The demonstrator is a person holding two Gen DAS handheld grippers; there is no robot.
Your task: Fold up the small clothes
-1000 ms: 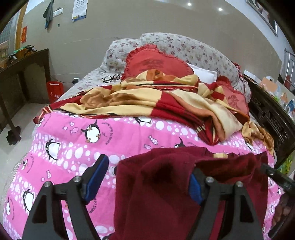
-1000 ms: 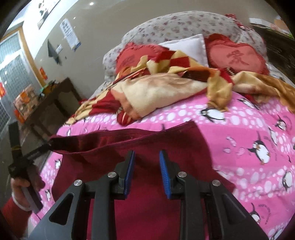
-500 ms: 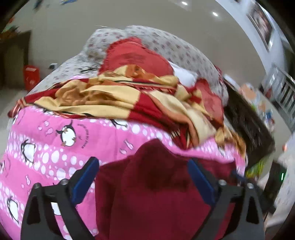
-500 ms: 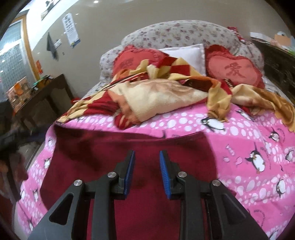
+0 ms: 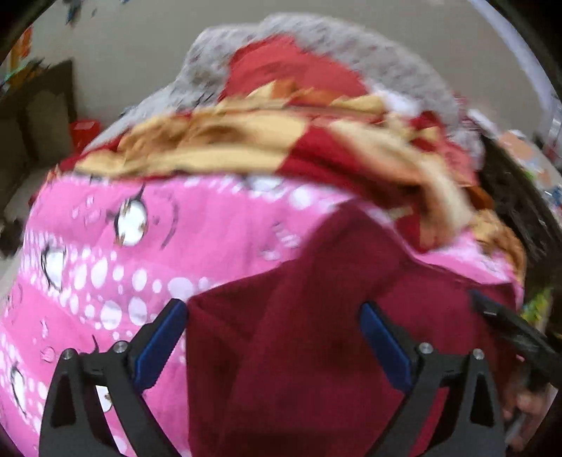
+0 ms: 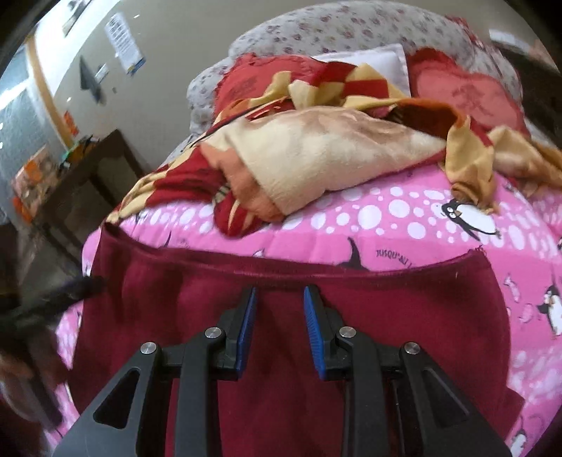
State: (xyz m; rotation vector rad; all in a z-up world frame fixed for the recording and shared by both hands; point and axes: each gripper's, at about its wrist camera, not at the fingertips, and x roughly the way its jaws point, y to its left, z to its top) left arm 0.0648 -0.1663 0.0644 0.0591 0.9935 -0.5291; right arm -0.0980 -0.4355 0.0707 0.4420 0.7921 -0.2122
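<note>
The maroon garment (image 6: 281,316) lies spread on the pink penguin quilt (image 6: 404,225), its hemmed edge running just beyond the right gripper (image 6: 279,316). That gripper hovers over the cloth with its jaws a narrow gap apart — nothing is between them. The left gripper (image 5: 277,348) has just been opening; its jaws now stand wide apart over the same garment, the cloth below and between them but not pinched. Beyond the garment a red-and-yellow blanket (image 6: 333,147) is heaped on the bed — behind it, red heart cushions (image 6: 463,95) against floral pillows (image 6: 351,28). A dark wooden table (image 6: 95,175) stands by the wall, left of the blanket.
</note>
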